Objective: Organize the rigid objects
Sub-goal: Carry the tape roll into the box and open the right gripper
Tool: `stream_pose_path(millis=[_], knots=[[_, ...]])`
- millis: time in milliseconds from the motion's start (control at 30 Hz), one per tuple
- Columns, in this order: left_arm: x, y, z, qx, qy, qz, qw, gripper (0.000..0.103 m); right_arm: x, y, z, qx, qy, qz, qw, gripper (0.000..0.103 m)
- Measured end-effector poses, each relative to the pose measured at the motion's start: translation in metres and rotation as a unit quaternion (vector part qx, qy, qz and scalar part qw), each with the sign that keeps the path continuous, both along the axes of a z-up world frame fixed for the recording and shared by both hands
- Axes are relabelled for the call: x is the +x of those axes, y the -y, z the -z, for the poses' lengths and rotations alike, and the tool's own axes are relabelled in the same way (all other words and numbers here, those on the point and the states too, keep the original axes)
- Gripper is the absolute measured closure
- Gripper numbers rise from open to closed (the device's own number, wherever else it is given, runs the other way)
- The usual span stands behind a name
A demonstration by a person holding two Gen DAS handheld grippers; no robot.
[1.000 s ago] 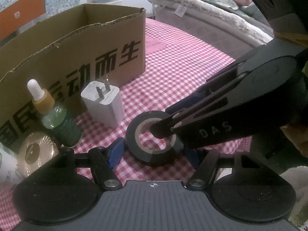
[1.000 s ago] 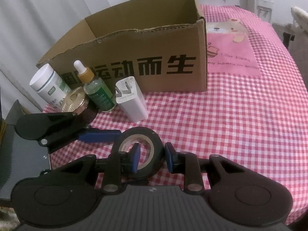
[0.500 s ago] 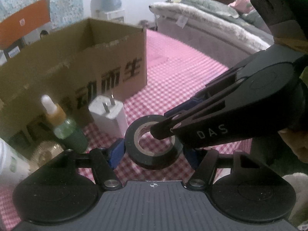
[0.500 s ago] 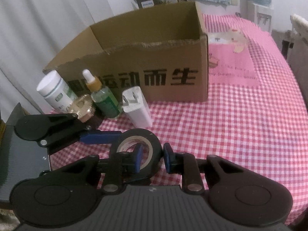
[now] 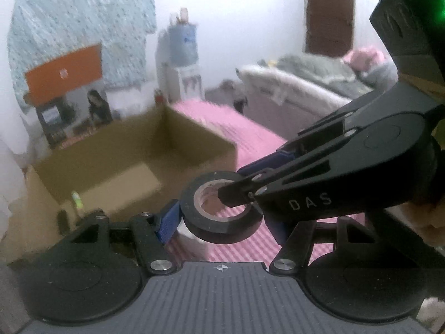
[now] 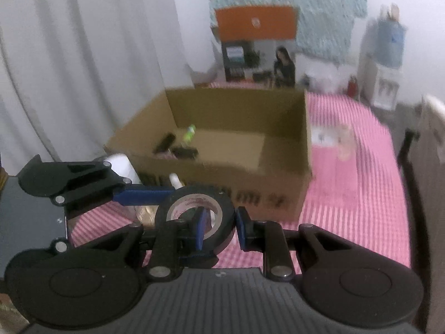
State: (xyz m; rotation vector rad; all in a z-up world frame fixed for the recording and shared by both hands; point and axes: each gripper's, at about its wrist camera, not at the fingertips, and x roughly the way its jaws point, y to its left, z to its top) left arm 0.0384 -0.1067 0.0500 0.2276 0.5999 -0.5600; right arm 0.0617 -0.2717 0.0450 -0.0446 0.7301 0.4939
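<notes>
A black tape roll (image 5: 222, 232) (image 6: 200, 190) hangs in the air in front of the open cardboard box (image 5: 194, 144) (image 6: 239, 111), held by both grippers. My left gripper (image 5: 221, 222) spans the roll's outer sides, and its left blue pad (image 5: 167, 222) presses the rim. Its other pad is mostly hidden behind the right gripper. My right gripper (image 6: 221, 226) is shut on the roll's wall, with one finger (image 6: 201, 225) inside the hole and the other outside. Both views are blurred.
Inside the box lie a green item (image 6: 191, 132) and some dark pieces (image 6: 185, 153). A white bottle (image 6: 122, 164), a dropper bottle's tip (image 6: 175, 179) and a gold lid (image 6: 146, 213) stand before the box. The pink checked tablecloth (image 6: 347, 194) stretches right; a bed (image 5: 306, 83) lies beyond.
Both grippers have risen together with the tape roll, lifting it off the tablecloth. The views now look over the box's rim into it.
</notes>
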Motion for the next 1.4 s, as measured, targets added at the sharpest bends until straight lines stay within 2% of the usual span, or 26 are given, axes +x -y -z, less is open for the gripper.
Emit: stream_pose_path(millis=[233,433,533,667,833,1000,1167,1400], knots=[[0.023,-0.019,-0.031,-0.022,0.011,-0.028,0.9993,0.037,0.023,-0.016,-0.039,0.005,0.038,-0.036,0.999,0.078],[0.058,-0.031,-0.05,-0.017,0.0,-0.051,0.9985,0.037,0.061,-0.035,-0.06,0.006,0.036,-0.066,0.997,0.078],[0.089,-0.037,-0.056,-0.007,-0.035,-0.057,0.9977,0.037,0.093,-0.046,-0.064,0.011,0.014,-0.079,0.997,0.078],[0.135,-0.051,-0.055,-0.012,-0.1,-0.077,0.9919,0.037,0.142,-0.061,-0.062,0.024,-0.03,-0.088,0.995,0.078],[0.179,-0.056,-0.034,0.02,-0.151,-0.094,0.9838,0.037,0.198,-0.07,-0.036,0.04,-0.094,-0.101,0.99,0.078],[0.219,-0.058,-0.002,0.047,-0.2,-0.107,0.9729,0.037,0.249,-0.08,0.006,0.036,-0.165,-0.1,0.98,0.078],[0.254,-0.063,0.031,0.069,-0.251,-0.119,0.9582,0.037,0.293,-0.096,0.052,0.031,-0.23,-0.099,0.968,0.079],[0.281,-0.074,0.062,0.077,-0.276,-0.141,0.9476,0.037,0.326,-0.12,0.089,0.012,-0.258,-0.106,0.96,0.079]])
